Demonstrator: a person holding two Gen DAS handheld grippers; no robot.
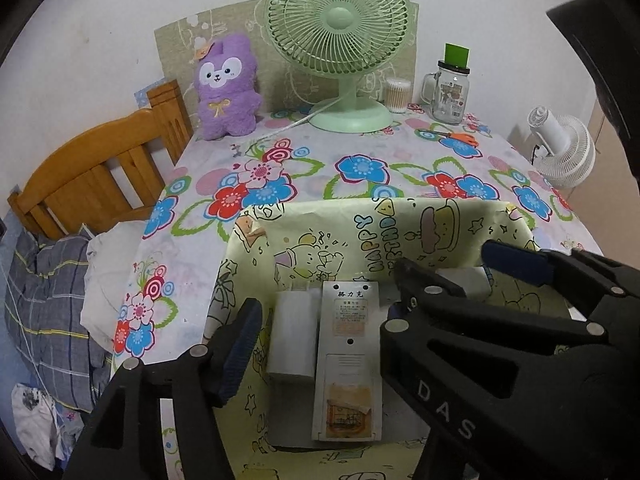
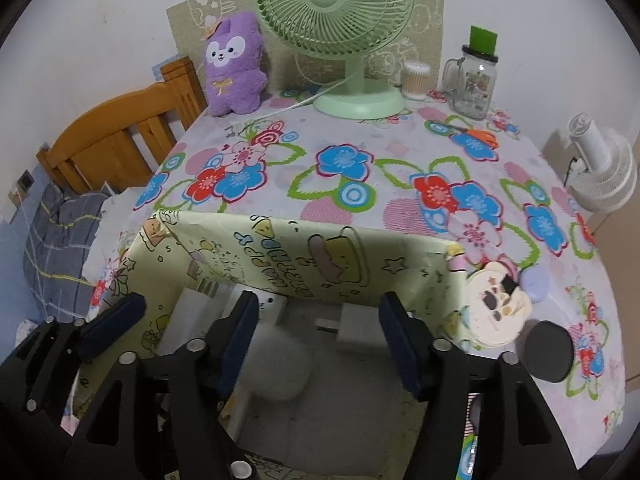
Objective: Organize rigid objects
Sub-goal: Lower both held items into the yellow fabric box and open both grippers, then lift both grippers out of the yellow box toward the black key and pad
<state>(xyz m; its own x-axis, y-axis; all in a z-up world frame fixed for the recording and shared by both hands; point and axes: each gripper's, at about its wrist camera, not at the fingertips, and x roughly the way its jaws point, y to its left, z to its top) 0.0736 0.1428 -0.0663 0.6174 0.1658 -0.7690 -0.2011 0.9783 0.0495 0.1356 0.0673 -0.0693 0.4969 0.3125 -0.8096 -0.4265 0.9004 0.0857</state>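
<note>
A yellow cartoon-print box (image 1: 400,224) (image 2: 360,256) sits at the table's near edge. Inside lie a white remote control (image 1: 347,360) face down and a white block (image 1: 291,336) beside it. In the right wrist view a white rounded object (image 2: 276,364) and a white plug adapter (image 2: 356,322) lie on the box floor. My left gripper (image 1: 320,344) is open over the remote. My right gripper (image 2: 320,344) is open above the box, empty. Outside the box to the right lie a cream cartoon-face case (image 2: 498,312), a lilac oval case (image 2: 534,282) and a black round disc (image 2: 550,350).
At the back of the floral table (image 2: 340,148) stand a green fan (image 1: 340,40), a purple plush (image 1: 228,84), a cotton-swab jar (image 1: 397,95), a glass mug jar (image 1: 450,92) and orange scissors (image 1: 460,136). A wooden bed frame (image 1: 100,168) is left, a white fan (image 1: 564,148) right.
</note>
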